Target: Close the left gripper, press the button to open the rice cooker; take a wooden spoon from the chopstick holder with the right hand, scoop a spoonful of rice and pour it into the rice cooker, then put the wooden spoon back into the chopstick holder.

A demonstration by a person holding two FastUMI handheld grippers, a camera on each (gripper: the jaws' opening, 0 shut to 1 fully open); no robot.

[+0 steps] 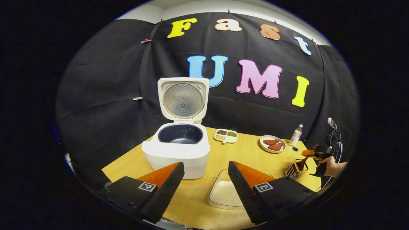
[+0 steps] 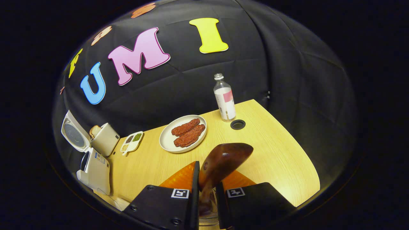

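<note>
Left tool [image 1: 206, 179] agape, right tool [image 2: 207, 191] seemingly clamped, hand [image 1: 330, 166] gripping

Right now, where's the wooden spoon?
Right gripper view: the wooden spoon sits clamped between the right gripper fingers, bowl up, just in front of the plate.

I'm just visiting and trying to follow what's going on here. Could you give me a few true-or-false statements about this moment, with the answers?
1. The rice cooker has its lid up. True.
2. The right gripper holds nothing. False: its fingers are closed on the wooden spoon.
3. The left gripper is shut. False: its fingers stand apart above the clear tub of rice.
4. The plate carries two reddish pieces of food. True.
5. The bottle lies on its side. False: it stands upright near the table's back edge.
</note>
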